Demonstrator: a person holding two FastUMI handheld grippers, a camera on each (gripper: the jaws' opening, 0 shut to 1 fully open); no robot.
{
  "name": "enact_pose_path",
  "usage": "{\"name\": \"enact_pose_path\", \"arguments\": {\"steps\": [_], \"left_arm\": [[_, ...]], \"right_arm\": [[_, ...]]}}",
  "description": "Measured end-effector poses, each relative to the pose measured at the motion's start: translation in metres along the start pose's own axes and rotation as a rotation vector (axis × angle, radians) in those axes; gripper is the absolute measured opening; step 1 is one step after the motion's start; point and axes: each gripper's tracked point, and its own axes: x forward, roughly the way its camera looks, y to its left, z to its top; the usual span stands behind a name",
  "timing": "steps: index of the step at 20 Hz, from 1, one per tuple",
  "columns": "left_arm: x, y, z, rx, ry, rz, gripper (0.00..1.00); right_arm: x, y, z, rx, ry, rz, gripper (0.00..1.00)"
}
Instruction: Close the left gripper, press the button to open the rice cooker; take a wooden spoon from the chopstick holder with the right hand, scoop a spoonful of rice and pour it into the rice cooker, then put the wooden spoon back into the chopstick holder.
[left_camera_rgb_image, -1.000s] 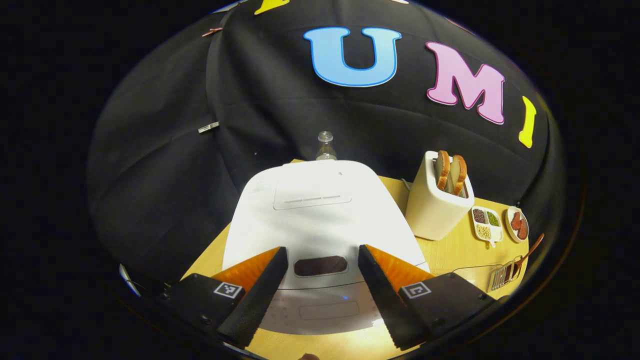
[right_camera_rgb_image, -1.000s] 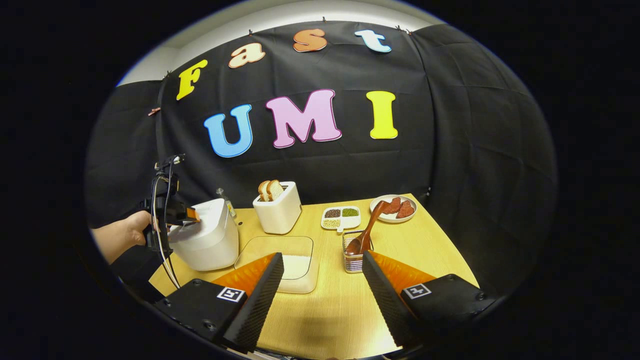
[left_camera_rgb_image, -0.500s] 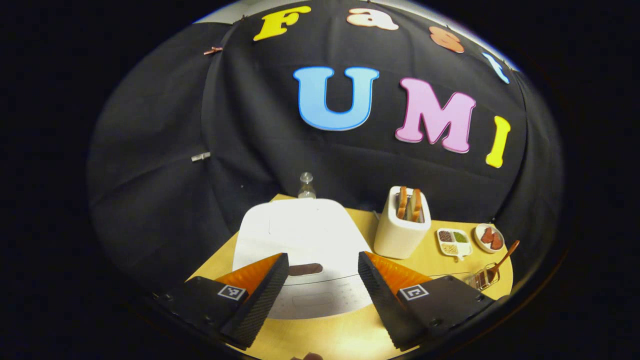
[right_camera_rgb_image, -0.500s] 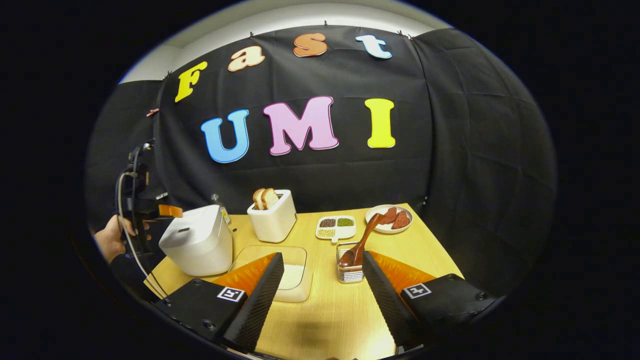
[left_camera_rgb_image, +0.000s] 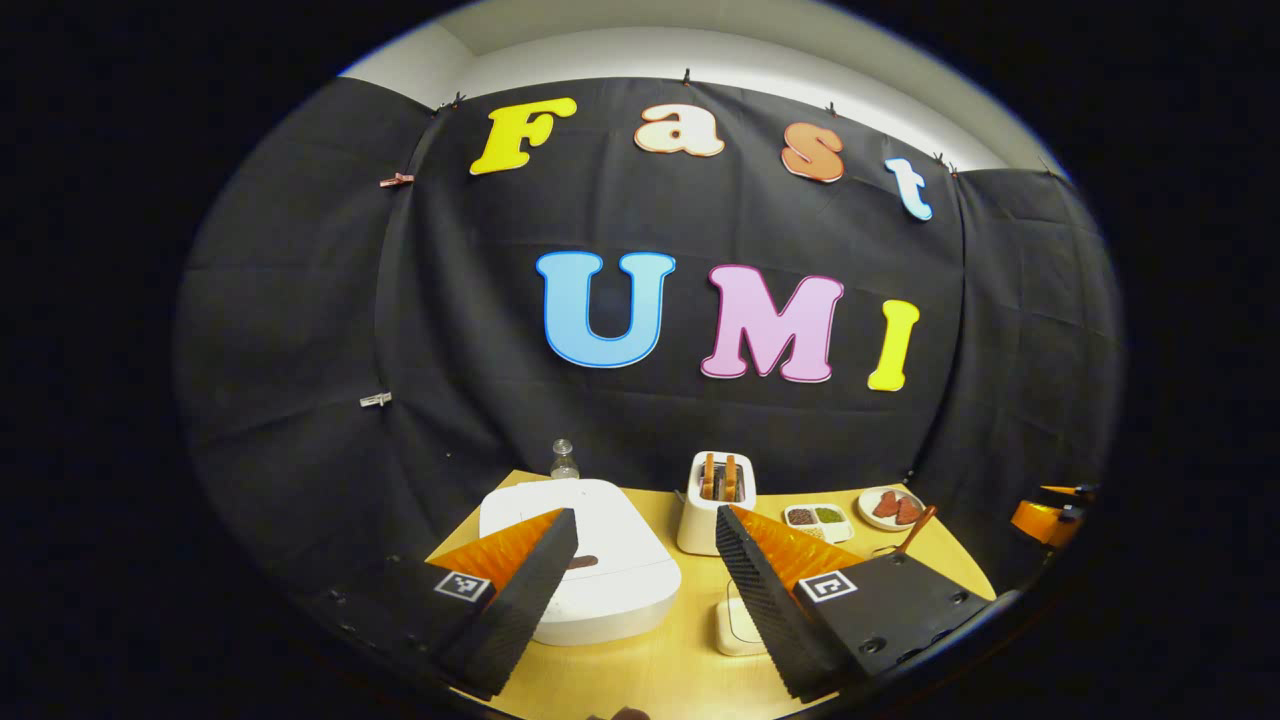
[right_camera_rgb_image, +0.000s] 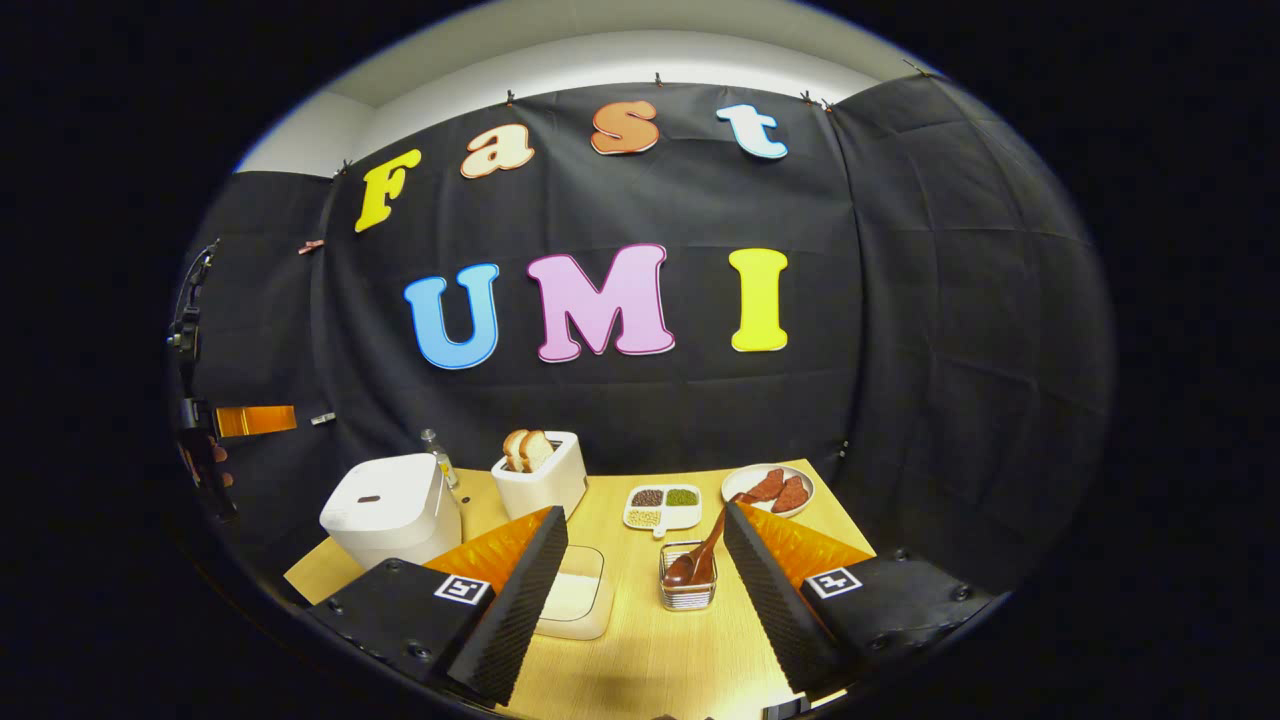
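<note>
Left gripper (left_camera_rgb_image: 645, 560) is hovering with fingers spread wide and gripping nothing, above the near edge of the table (left_camera_rgb_image: 690, 665). The cooker (left_camera_rgb_image: 600, 565), lid down, is sitting at the table's left, with the toaster (left_camera_rgb_image: 715, 505) just to its right. Right gripper (right_camera_rgb_image: 645, 560) is likewise standing open and empty. Between its fingers the holder (right_camera_rgb_image: 688, 590) is standing near the table's middle, with the spoon (right_camera_rgb_image: 700, 550) leaning in it, handle tilting to the far right. The rice box (right_camera_rgb_image: 575, 600) is lying just left of the holder
</note>
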Motion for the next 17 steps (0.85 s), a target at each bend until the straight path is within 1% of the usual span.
{"name": "enact_pose_path", "arguments": {"steps": [3, 5, 8, 10, 13, 17], "left_arm": [[-0.023, -0.012, 0.006, -0.007, 0.001, -0.028, 0.96], [-0.035, -0.017, 0.000, -0.038, 0.018, -0.038, 0.96], [-0.048, -0.015, -0.009, -0.042, 0.033, -0.028, 0.95], [-0.053, -0.013, -0.018, -0.034, 0.036, -0.024, 0.95], [-0.059, -0.011, -0.027, -0.070, 0.058, -0.055, 0.95], [-0.054, 0.007, -0.029, -0.035, 0.055, -0.063, 0.95]], "right_arm": [[-0.004, 0.008, 0.011, -0.035, -0.005, 0.036, 0.99], [-0.013, 0.020, 0.017, -0.017, -0.021, 0.086, 0.98], [-0.027, 0.023, 0.013, 0.002, 0.010, 0.110, 0.98], [-0.033, 0.023, 0.008, -0.013, 0.027, 0.103, 0.98], [-0.040, 0.024, 0.005, -0.041, 0.028, 0.076, 0.98], [-0.049, 0.026, 0.003, -0.042, 0.016, 0.005, 0.98]]}}
